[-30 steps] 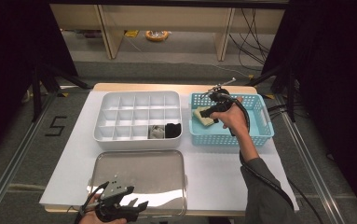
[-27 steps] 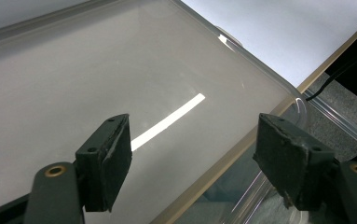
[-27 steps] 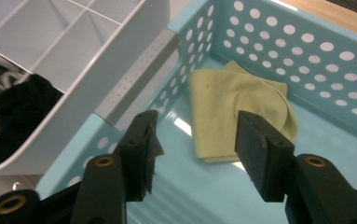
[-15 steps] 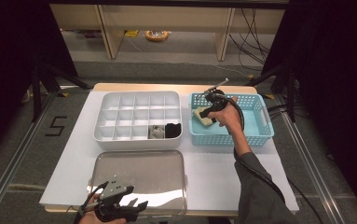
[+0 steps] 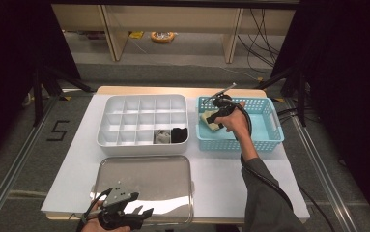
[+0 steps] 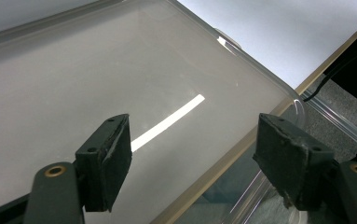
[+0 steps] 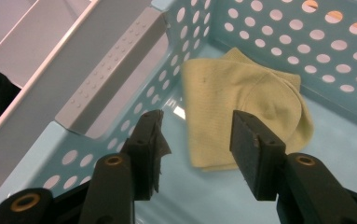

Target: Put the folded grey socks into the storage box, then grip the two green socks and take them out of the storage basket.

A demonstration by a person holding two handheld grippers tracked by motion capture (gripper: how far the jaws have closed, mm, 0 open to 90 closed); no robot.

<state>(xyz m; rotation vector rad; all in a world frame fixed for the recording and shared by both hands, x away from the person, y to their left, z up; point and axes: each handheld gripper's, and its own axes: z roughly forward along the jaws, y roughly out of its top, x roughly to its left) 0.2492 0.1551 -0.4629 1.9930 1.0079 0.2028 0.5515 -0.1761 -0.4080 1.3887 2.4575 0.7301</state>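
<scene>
Presently, findings run from the largest item down.

Table (image 5: 269, 188): white top; it carries the tray, the organiser and the basket.

Metal tray (image 5: 124, 169): at the table's near edge, left of centre, bare.

White organiser (image 5: 107, 135): at the far edge, left of the basket; a grey item (image 5: 162, 137) and a black item (image 5: 178, 135) sit in its near-right compartments.

Blue basket (image 5: 269, 137): at the far right corner of the table, touching the organiser's right wall.

Yellow sock (image 7: 241, 107): folded flat on the basket floor, against the wall nearest the organiser.

My left gripper (image 6: 192, 156): jaws spread wide, empty, over the tray's near edge, well apart from the basket.

My right gripper (image 7: 197, 140): jaws parted, nothing between them, inside the basket.

Deciding relation: the sock lies straight ahead of and just below my right jaws; its long axis runs away from me, its near end between the pads (image 7: 250, 144). My right hand is far nearer; I judge a short descent suffices.
</scene>
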